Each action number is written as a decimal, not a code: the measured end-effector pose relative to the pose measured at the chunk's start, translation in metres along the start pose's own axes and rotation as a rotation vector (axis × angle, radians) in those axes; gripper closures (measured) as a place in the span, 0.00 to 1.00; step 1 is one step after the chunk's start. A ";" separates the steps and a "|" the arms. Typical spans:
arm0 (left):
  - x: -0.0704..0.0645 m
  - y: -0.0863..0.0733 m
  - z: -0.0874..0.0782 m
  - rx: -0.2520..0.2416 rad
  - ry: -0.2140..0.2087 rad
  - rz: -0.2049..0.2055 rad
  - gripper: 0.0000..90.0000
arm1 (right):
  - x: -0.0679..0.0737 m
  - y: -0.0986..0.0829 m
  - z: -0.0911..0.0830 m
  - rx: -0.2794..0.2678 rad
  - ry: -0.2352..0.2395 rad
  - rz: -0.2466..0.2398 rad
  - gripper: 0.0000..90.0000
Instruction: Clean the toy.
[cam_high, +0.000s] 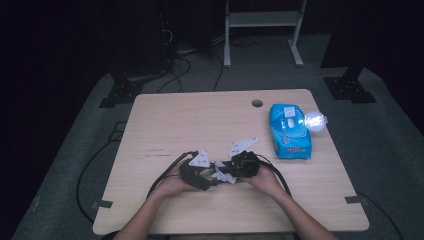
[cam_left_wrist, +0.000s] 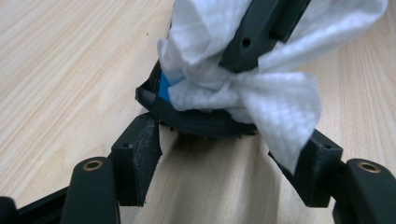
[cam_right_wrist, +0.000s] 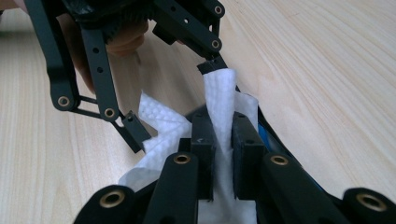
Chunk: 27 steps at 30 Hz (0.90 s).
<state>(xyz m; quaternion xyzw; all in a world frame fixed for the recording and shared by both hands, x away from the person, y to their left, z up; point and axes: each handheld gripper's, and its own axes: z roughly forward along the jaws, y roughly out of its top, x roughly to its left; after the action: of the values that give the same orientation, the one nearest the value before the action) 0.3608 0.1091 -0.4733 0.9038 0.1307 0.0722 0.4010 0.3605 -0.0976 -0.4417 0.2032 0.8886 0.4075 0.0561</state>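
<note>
A white wet wipe hangs between my two grippers at the table's front middle. My right gripper is shut on it; in the right gripper view its pads pinch the wipe, which rises as a folded strip. My left gripper faces it with jaws wide open. In the left gripper view the wipe bunches around the right gripper's shut jaws, and one corner touches my left gripper's right-hand pad. In the right gripper view the left gripper straddles the wipe's top.
A blue pack of wipes lies at the table's right side, with a bright glare spot at its far right corner. A cable hole sits near the far edge. Both hands rest near the wooden table's front edge.
</note>
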 end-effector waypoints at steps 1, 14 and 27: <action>0.000 0.000 0.001 0.004 0.003 0.001 0.37 | 0.001 0.001 0.002 -0.002 0.006 0.000 0.90; 0.005 0.009 0.013 -0.020 0.016 -0.026 0.20 | -0.018 0.006 -0.002 -0.024 -0.048 0.061 0.90; 0.004 0.013 0.018 -0.023 0.008 -0.026 0.23 | -0.033 -0.004 -0.010 0.010 -0.076 0.090 0.89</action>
<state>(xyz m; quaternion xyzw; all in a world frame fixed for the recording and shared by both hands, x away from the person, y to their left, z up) 0.3712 0.0890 -0.4757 0.8971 0.1433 0.0721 0.4116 0.3870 -0.1206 -0.4406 0.2584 0.8778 0.3972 0.0703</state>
